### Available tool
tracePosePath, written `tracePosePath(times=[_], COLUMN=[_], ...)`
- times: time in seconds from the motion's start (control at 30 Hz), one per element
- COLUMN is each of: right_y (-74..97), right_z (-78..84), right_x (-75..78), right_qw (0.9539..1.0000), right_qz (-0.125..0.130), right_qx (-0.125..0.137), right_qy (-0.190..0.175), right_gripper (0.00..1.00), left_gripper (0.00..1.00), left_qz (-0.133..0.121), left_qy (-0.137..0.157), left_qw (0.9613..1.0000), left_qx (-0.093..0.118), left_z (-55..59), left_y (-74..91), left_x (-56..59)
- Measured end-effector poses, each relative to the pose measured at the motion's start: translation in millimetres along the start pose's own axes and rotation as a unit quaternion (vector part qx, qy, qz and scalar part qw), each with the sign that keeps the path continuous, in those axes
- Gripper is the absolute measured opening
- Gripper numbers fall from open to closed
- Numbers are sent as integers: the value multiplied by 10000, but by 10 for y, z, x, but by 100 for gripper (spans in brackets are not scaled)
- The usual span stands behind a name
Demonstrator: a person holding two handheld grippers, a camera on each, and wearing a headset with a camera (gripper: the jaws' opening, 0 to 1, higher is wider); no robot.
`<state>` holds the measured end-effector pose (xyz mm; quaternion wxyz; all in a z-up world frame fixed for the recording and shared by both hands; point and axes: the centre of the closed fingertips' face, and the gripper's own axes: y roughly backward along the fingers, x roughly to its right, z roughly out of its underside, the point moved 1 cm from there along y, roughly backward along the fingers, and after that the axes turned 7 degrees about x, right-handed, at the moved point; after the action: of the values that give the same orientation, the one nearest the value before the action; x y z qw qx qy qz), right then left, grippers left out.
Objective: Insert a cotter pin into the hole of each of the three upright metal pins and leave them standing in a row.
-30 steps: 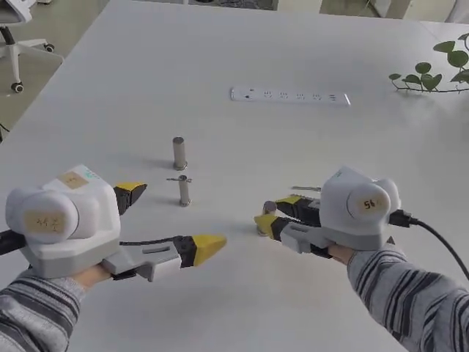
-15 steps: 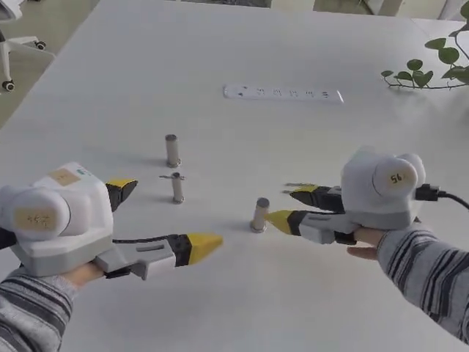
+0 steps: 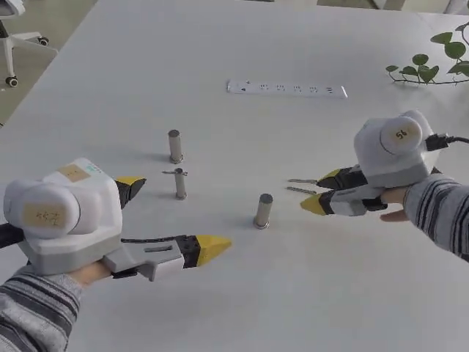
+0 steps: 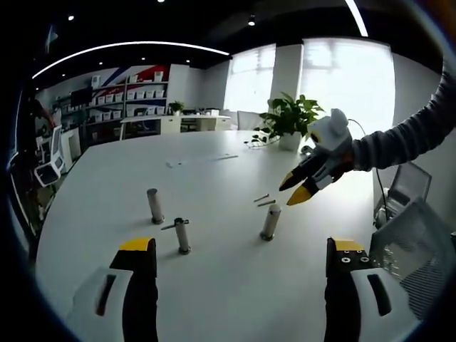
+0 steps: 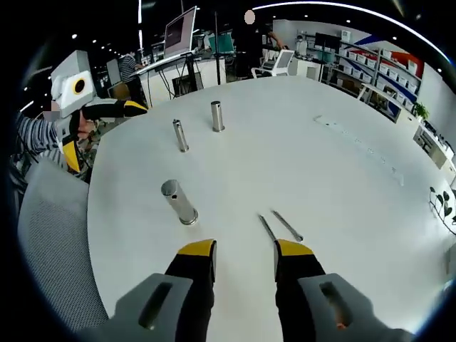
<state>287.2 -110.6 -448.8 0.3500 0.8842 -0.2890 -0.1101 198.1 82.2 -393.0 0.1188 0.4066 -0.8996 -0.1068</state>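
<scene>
Patience pays: your left gripper [image 3: 176, 214] hangs spread, empty. Three pins [image 3: 263, 210] stand upright, one already fitted. A loose cotter [image 3: 300, 190] lies just beside your right gripper [image 3: 316, 192], slightly parted, empty; lower squarely, pinch one end.

Large white desk [image 3: 308, 37], matte, evenly lit. White power strip [image 3: 286, 89] lies flat toward its far side. Green trailing plant [image 3: 436, 62] at upper right of head view. Beige floor [image 3: 55, 18] and white office chair base [image 3: 11, 40] at upper left.

Left gripper view: bright windows [image 4: 335, 71] upper right, potted plant [image 4: 285, 117] in front of them, stocked shelving [image 4: 135, 92] at left, curved ceiling light strip [image 4: 135, 45] on a dark ceiling.

Right gripper view: monitor [image 5: 182, 28] at top, grey chair back [image 5: 50, 235] lower left.
</scene>
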Motion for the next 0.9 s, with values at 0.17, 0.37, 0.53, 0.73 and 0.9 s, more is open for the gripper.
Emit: tracePosePath(times=[0.17, 0.37, 0.53, 0.73, 0.9], right_y=[-25, -123, -169, -220, -234], right_z=[44, 81, 115, 160, 183], right_x=[61, 167, 137, 121, 127], right_qw=[9995, 9981, 9969, 9944, 9927], right_qz=[-58, -144, -265, -339, -380], right_qx=[-317, -582, -713, -954, -1077], right_qy=[67, 130, 187, 302, 397], right_gripper=[25, 20, 17, 13, 9], left_gripper=[99, 99, 99, 98, 98], left_qz=[-28, -51, -85, -107, -119], left_qy=[38, 61, 38, 64, 55], left_qw=[10000, 10000, 10000, 9999, 9999], left_qx=[-14, 23, -7, -47, -78], left_z=[4, -22, -21, -10, 5], left_y=[5, -6, -17, -24, -24], left_x=[-9, -18, -35, -48, -76])
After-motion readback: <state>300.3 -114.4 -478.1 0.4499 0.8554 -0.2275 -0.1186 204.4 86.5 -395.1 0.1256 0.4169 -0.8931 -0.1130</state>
